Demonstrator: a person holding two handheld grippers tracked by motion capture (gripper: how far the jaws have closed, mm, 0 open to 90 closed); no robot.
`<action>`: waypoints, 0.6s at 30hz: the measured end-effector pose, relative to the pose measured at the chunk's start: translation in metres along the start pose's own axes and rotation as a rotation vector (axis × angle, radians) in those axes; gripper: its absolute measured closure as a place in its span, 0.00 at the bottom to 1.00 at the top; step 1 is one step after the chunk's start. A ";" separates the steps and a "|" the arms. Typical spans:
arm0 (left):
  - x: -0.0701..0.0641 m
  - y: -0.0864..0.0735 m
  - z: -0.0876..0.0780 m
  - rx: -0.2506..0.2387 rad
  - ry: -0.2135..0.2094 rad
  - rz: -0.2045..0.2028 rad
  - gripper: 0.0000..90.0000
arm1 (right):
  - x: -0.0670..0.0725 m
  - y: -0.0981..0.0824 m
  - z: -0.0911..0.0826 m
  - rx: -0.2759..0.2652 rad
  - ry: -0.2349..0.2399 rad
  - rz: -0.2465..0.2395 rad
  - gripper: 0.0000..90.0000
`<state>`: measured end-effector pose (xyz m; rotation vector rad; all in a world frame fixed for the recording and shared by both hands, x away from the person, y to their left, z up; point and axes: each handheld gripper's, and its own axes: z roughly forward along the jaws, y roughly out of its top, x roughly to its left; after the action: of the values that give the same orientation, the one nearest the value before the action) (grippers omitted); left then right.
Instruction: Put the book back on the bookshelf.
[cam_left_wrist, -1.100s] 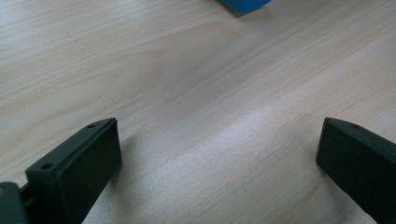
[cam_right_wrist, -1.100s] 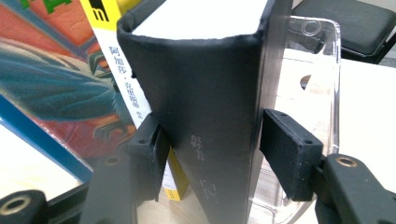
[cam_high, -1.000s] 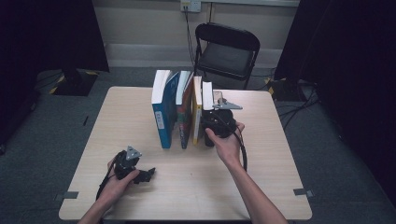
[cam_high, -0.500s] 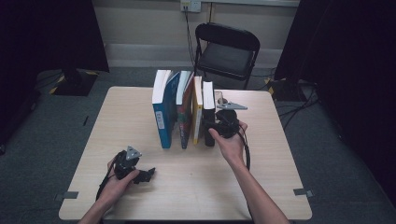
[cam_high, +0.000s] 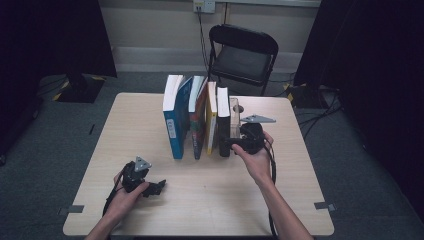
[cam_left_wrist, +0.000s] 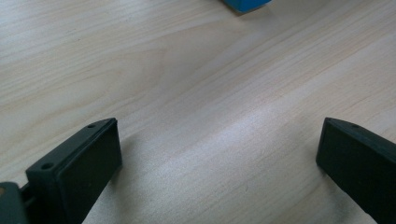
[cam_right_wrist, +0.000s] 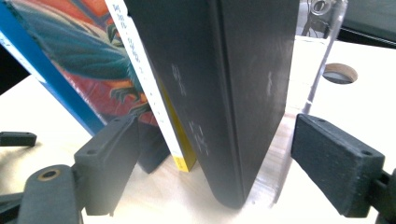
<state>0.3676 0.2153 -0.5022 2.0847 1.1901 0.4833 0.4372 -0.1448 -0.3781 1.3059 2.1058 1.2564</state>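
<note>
Several books stand upright in a row mid-table: a blue one (cam_high: 171, 122), a colourful red one (cam_high: 199, 120), a thin yellow-and-white one (cam_high: 212, 117) and a black one (cam_high: 223, 122). My right gripper (cam_high: 229, 145) points at the near end of the black book (cam_right_wrist: 233, 93). Its jaws have just been opening and now stand apart on either side of that book's spine, with the pads off it. The yellow-and-white book (cam_right_wrist: 154, 93) leans beside the left jaw. My left gripper (cam_high: 158, 187) rests open on the table near the front left, with bare wood (cam_left_wrist: 210, 140) between its jaws.
A clear acrylic bookend (cam_high: 234, 112) stands against the black book's right side, and a round hole (cam_right_wrist: 340, 73) shows in the tabletop (cam_high: 300, 165) behind it. A black folding chair (cam_high: 242, 57) stands beyond the far edge. The blue book's corner (cam_left_wrist: 245, 3) lies ahead of the left gripper.
The right hand and its gripper have drawn back to the right and a little nearer, away from the black book's end. The left hand has stayed put.
</note>
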 end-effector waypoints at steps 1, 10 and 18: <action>0.000 0.000 0.000 0.001 0.000 0.000 0.00 | -0.001 -0.002 -0.002 -0.001 0.001 0.007 0.17; 0.000 0.000 0.000 0.000 0.001 -0.001 0.00 | -0.015 -0.028 -0.024 0.003 -0.004 0.036 0.16; 0.001 0.000 -0.001 0.003 0.004 0.001 0.00 | -0.032 -0.064 -0.048 0.034 -0.038 0.052 0.16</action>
<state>0.3675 0.2163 -0.5020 2.0877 1.1931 0.4865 0.3866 -0.2070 -0.4101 1.3960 2.0883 1.2112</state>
